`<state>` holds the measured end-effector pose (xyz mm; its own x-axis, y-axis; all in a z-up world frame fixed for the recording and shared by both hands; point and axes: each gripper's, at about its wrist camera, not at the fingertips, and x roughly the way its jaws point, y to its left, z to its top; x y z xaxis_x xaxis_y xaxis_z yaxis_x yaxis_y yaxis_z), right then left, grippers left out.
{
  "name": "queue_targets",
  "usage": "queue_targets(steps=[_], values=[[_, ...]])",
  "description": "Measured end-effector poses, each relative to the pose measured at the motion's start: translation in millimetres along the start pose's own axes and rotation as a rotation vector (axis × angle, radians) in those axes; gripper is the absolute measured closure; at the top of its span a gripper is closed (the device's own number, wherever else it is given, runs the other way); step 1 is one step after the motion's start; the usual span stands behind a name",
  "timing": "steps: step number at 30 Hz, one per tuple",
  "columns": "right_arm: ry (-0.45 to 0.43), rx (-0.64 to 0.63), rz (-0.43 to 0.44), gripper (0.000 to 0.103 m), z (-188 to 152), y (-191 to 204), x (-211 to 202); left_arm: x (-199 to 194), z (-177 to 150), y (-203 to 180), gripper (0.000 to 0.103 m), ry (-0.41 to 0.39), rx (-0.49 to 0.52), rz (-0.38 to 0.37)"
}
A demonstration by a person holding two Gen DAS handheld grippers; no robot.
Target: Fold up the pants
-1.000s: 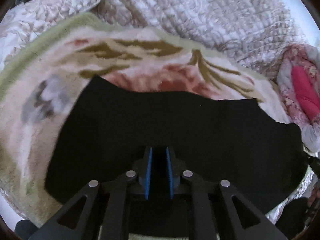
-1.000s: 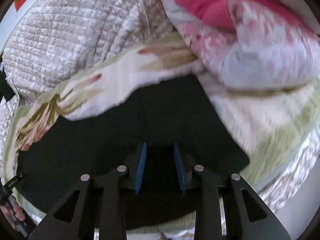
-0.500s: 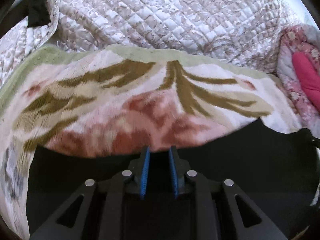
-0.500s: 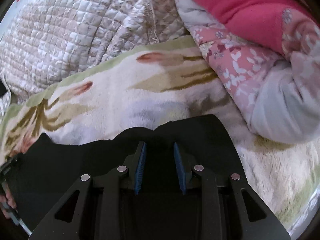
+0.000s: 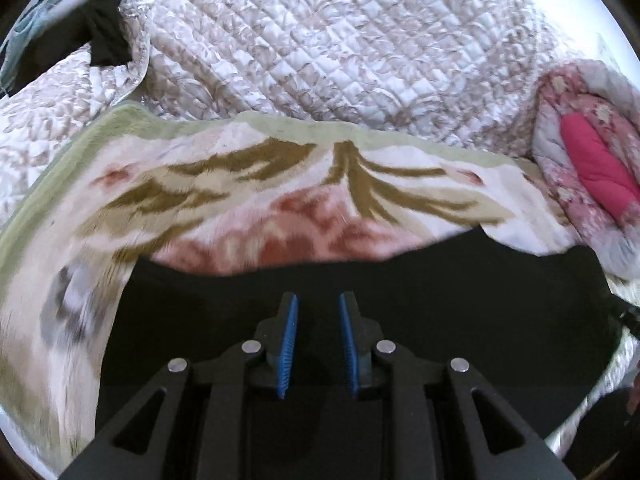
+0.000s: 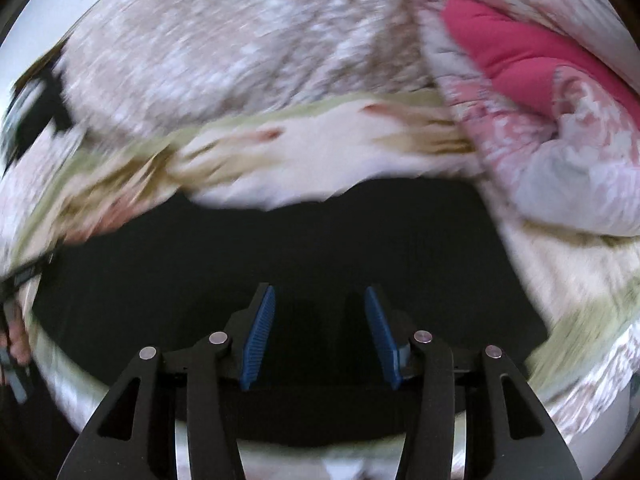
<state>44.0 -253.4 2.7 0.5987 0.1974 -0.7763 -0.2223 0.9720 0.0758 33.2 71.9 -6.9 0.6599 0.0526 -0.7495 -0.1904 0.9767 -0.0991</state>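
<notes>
The black pants (image 5: 440, 300) lie flat as a wide folded slab on a floral fleece blanket (image 5: 248, 200). They also show in the right wrist view (image 6: 280, 248). My left gripper (image 5: 318, 312) hovers over the pants near their middle, its blue pads a little apart with nothing between them. My right gripper (image 6: 320, 304) is over the right part of the pants, its jaws wide apart and empty. The right wrist view is motion-blurred.
A quilted beige bedspread (image 5: 340, 48) is heaped behind the blanket. A rolled pink floral quilt (image 5: 592, 168) lies at the right and also shows in the right wrist view (image 6: 540, 92). A dark garment (image 5: 104, 36) hangs at the far left.
Both grippers pulled back from the pants' far edge, so more black cloth shows in front of them. The right jaws opened wider. The left jaws opened slightly.
</notes>
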Motion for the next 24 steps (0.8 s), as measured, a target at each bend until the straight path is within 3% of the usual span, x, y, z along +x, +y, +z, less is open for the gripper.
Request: queue_targets(steps=[5, 7, 14, 21, 24], values=[[0.097, -0.072, 0.016, 0.054, -39, 27, 18, -9, -36, -10, 0.079, 0.029, 0.051, 0.01], [0.087, -0.058, 0.021, 0.053, -33, 25, 16, 1, -44, -9, 0.079, 0.089, 0.04, 0.03], [0.061, -0.058, 0.058, 0.053, -26, 38, 2, -21, -44, -7, 0.079, 0.043, 0.021, 0.025], [0.093, -0.136, 0.113, 0.053, -40, 74, 13, -24, -58, -3, 0.074, 0.069, 0.008, 0.04], [0.097, -0.162, 0.081, 0.049, -45, 80, 21, -18, -64, 7, 0.072, 0.093, -0.01, 0.062]])
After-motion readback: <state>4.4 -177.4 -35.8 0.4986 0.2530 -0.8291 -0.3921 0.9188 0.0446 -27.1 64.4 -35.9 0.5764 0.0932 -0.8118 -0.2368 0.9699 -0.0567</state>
